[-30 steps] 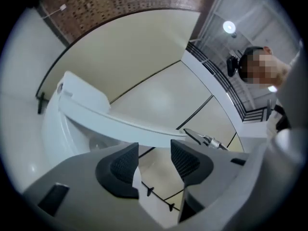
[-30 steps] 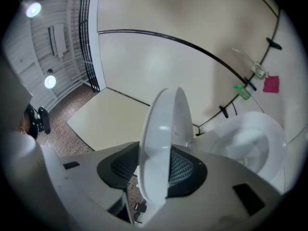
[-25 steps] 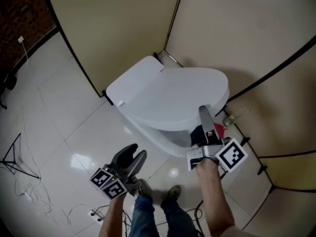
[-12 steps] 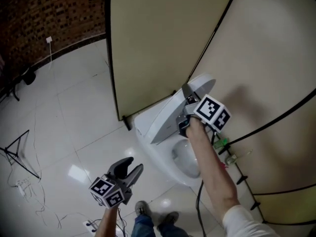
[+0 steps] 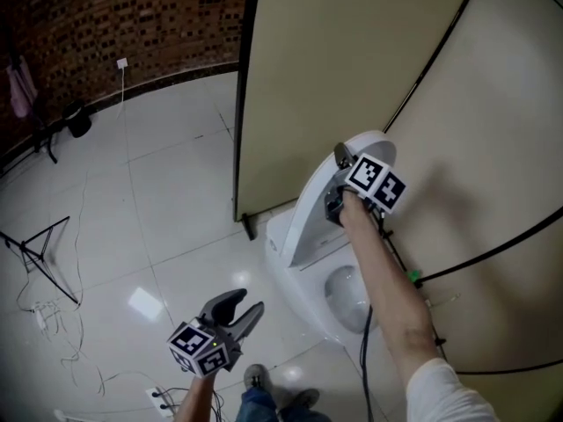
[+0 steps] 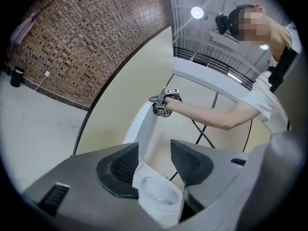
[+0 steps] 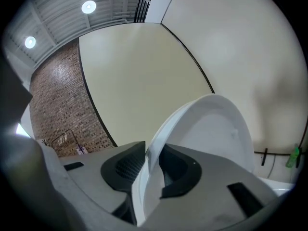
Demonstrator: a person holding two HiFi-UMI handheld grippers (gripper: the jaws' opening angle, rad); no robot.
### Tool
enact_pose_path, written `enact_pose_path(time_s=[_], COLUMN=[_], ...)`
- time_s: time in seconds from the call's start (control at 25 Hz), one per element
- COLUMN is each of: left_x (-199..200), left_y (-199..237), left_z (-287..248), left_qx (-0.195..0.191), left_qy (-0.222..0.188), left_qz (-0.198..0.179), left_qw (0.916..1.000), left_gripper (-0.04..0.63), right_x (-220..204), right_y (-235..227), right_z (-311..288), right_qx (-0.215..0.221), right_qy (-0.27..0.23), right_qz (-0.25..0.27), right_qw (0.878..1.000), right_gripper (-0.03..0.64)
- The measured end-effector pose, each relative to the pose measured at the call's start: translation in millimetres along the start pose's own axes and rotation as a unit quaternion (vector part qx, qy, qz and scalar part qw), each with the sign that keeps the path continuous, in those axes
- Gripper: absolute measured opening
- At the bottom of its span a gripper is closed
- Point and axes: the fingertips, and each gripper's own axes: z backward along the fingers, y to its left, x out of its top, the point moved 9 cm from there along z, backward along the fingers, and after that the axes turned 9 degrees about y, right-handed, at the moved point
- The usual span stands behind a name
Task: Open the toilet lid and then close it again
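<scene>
Rim of the stiff, likely slippery white plastic toilet lid [image 5: 308, 214] was pinched by the right gripper [image 5: 338, 159]; the left gripper [image 5: 244, 302] was held parted, empty.

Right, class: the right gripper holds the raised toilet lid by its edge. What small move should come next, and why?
Probably ease the lid a little further back toward the wall, grip kept: the right gripper is shut on its edge, it stands steep over the open bowl, and nothing shows it resting yet.
</scene>
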Motion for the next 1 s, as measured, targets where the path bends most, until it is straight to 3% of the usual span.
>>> enact_pose_path(time_s=[0.32,0.36,0.4,0.48,0.6,0.68,0.84,1.0], left_x=[13.7,15.5,18.3,27.9,47.8,61.9,93.3,112.6], left_y=[-2.5,-2.5,-2.8,-5.2,-16.8,-33.1,-85.4,-138.7], left_z=[4.9,3.3,1.8,1.2,5.5,6.9,10.4,12.7], left_qx=[0.012,0.013,0.013,0.015,0.012,-0.001,-0.033,-0.057], left_qy=[-0.004,-0.006,-0.008,-0.015,-0.030,-0.035,-0.020,-0.021], left_qz=[-0.004,-0.007,-0.011,-0.019,-0.033,-0.050,-0.118,-0.163], left_qw=[0.9999,0.9999,0.9998,0.9996,0.9989,0.9981,0.9922,0.9848], left_gripper=[0.204,0.204,0.204,0.204,0.204,0.204,0.204,0.204], right_x=[-2.8,-5.5,-7.7,-10.1,-11.9,-18.8,-47.2,-81.0], right_y=[-4.4,-9.0,-13.2,-15.5,-10.9,-5.5,8.2,15.7], right_z=[-1.9,0.7,4.4,17.7,55.9,93.2,187.2,285.5], right_qx=[-0.016,-0.025,-0.035,-0.048,-0.037,-0.005,0.086,0.163], right_qy=[0.013,0.008,0.002,-0.003,-0.018,-0.029,-0.031,-0.025], right_qz=[0.009,0.006,0.003,0.007,0.050,0.098,0.200,0.318], right_qw=[1.000,1.000,0.999,0.999,0.998,0.995,0.975,0.934], right_gripper=[0.107,0.152,0.243,0.291,0.295,0.295,0.295,0.295])
